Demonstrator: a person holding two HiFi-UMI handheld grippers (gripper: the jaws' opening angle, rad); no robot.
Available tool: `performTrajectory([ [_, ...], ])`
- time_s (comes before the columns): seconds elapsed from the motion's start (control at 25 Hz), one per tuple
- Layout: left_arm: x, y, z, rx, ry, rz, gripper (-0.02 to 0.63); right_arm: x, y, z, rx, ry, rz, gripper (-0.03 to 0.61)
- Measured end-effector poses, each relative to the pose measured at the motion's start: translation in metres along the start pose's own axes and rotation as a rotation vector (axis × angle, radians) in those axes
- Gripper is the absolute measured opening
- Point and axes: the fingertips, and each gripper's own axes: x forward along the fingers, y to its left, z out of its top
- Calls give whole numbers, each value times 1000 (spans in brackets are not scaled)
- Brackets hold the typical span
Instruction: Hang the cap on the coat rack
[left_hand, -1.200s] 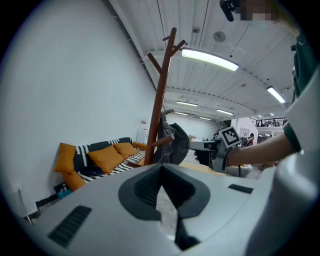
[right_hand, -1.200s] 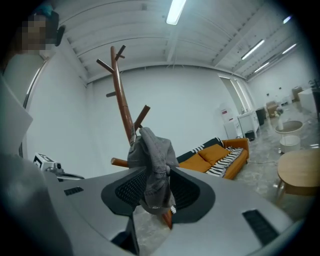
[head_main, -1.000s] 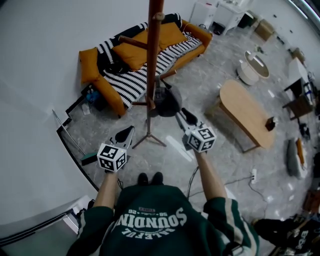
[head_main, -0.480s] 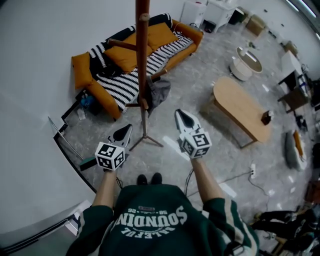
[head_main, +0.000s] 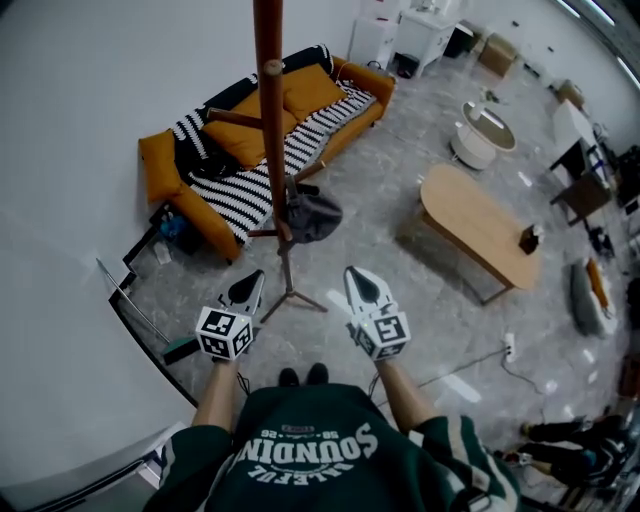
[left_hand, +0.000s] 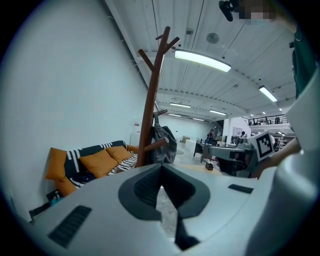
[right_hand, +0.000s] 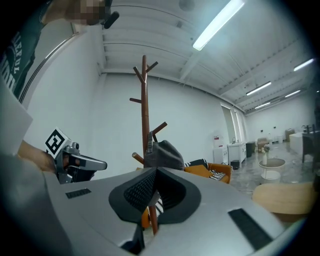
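Head cam sits up top looking steeply down. You get the floor, with the left gripper and right gripper low in frame. The rack pole runs up toward the lens, and the sofa is beyond it.

Left gripper cam rides low, facing roughly level along its jaws. The rack is close, just left of centre, with the sofa behind at left and the other gripper at the right edge.

Right gripper cam is the same deal: rack dead ahead, left gripper off to the left.

All three share the rack, cap and sofa.
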Motion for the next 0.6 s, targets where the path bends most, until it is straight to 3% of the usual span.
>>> performTrajectory([
  [0.6,-2,-9,-8,-1,-2,6,-2,-9,4,-16,11,36,29,-2],
])
